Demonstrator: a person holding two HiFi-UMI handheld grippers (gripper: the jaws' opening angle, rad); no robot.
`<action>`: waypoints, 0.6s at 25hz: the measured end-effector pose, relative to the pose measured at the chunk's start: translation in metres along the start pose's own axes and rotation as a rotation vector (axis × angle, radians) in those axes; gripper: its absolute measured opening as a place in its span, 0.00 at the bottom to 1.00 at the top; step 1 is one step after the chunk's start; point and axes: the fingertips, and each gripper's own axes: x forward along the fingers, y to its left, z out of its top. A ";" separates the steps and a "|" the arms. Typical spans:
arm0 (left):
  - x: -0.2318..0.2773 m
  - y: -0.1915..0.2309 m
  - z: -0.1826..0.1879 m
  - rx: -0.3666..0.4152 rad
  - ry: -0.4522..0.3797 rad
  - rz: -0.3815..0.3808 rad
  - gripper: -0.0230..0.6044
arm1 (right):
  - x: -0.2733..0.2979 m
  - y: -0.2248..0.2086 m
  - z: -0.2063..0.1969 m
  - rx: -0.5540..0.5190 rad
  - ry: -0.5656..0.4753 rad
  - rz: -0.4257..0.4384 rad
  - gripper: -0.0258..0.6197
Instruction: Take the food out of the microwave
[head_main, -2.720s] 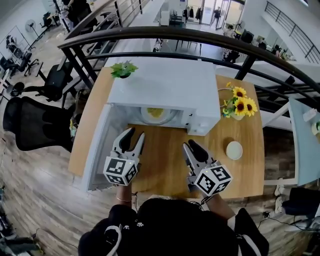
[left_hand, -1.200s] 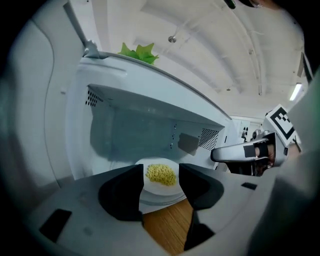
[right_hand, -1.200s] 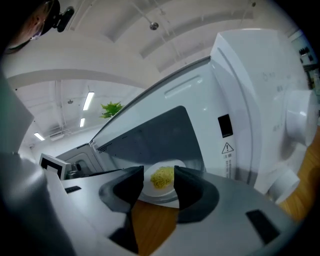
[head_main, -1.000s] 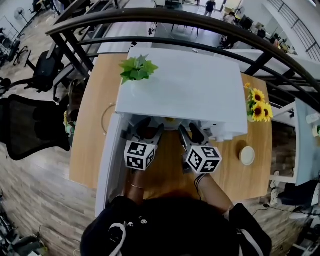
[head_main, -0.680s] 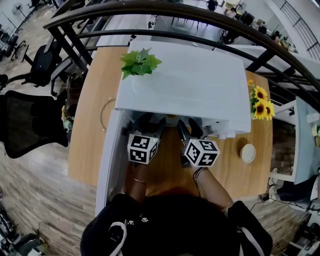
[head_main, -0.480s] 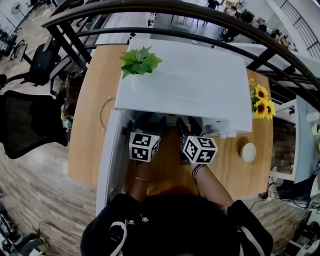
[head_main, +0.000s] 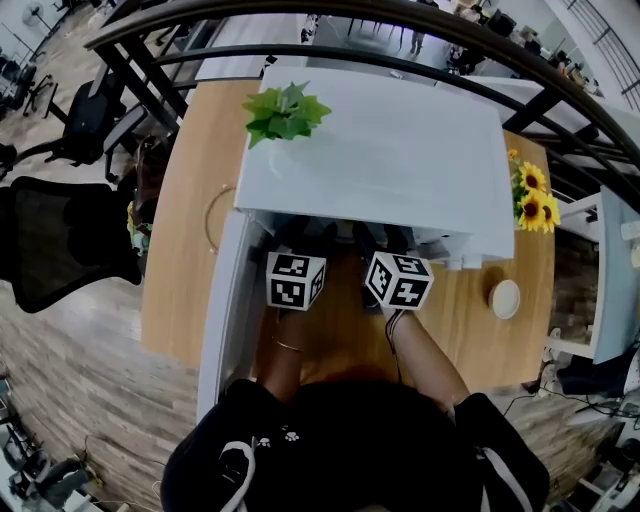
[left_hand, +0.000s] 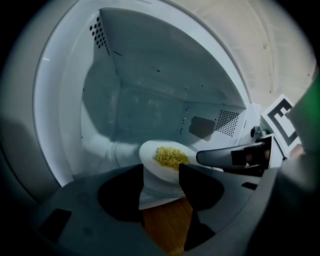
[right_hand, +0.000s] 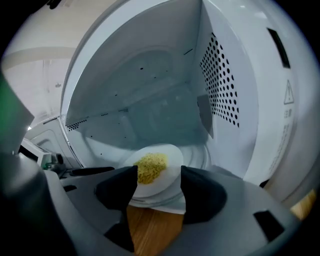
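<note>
Left hand-held gripper is released, jaws apart, reaching into the boxy white microwave oven. Round white plate of yellow crumbly food sits on the cavity floor dead ahead, slightly right of its jaw line. Right hand-held gripper is also released, plate ahead, slightly left. Both about equally near. Rim contact unclear, probably none yet. Food heaped mid-plate, plate level.

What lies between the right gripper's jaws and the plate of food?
Nothing stands there: in the right gripper view, only the microwave's bare floor edge separates the right gripper from the plate.
</note>
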 end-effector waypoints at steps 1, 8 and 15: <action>0.001 0.000 -0.001 -0.003 0.003 0.000 0.36 | 0.001 -0.001 -0.002 0.002 0.006 -0.003 0.46; 0.007 -0.001 -0.005 -0.010 0.023 0.001 0.36 | 0.009 0.001 -0.008 -0.006 0.035 0.010 0.46; 0.009 -0.003 -0.004 -0.021 0.029 -0.007 0.36 | 0.006 0.003 -0.008 0.062 0.030 0.039 0.44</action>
